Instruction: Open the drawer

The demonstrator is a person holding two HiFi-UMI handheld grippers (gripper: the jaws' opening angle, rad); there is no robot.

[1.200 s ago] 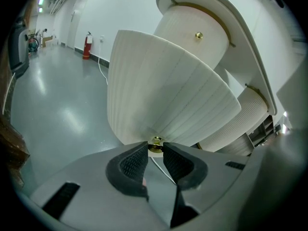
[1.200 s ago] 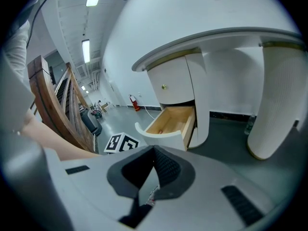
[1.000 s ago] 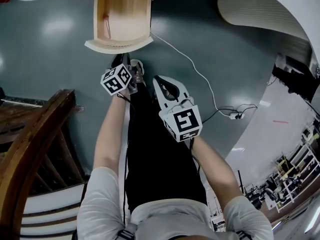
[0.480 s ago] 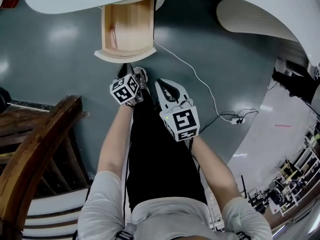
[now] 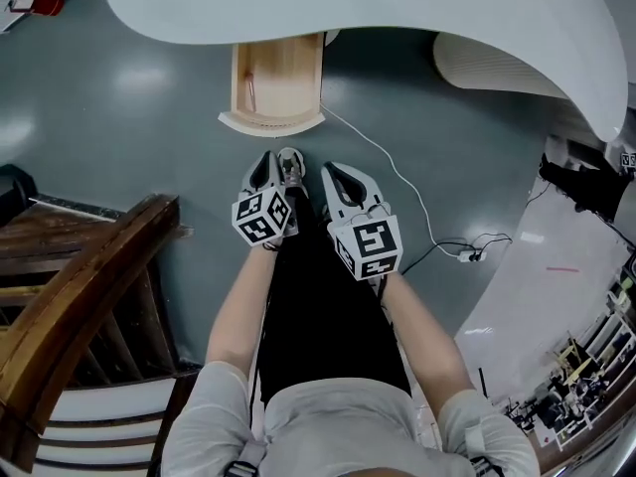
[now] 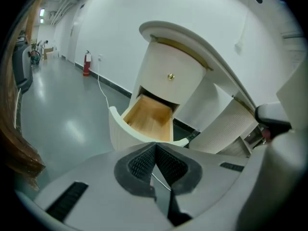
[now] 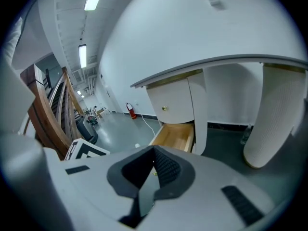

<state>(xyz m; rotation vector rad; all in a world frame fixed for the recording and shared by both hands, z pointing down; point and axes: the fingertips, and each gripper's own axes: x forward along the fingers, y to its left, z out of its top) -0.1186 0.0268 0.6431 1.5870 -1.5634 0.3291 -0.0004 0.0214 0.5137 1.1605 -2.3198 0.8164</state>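
The wooden drawer [image 5: 274, 89] stands pulled out from under the white curved cabinet [image 5: 378, 8], its light wood inside [image 6: 148, 119] empty. Its white curved front [image 6: 117, 131] faces me. Above it is a closed drawer with a brass knob [image 6: 170, 76], which the right gripper view also catches [image 7: 164, 109] over the drawer [image 7: 176, 134]. My left gripper [image 5: 266, 157] hangs clear of the drawer front, shut with nothing in it [image 6: 155, 149]. My right gripper [image 5: 334, 169] is beside it, also shut and empty [image 7: 153, 157].
A dark wooden stair rail [image 5: 89, 296] runs along the left. A white cable [image 5: 388, 147] crosses the grey floor to a power strip [image 5: 467, 256]. A ribbed white column [image 7: 276, 119] stands right of the drawer. A fire extinguisher [image 6: 86, 64] stands by the far wall.
Both grippers have risen and drawn back from the drawer front, the left one more. The drawer now looks smaller and farther off in the head view.
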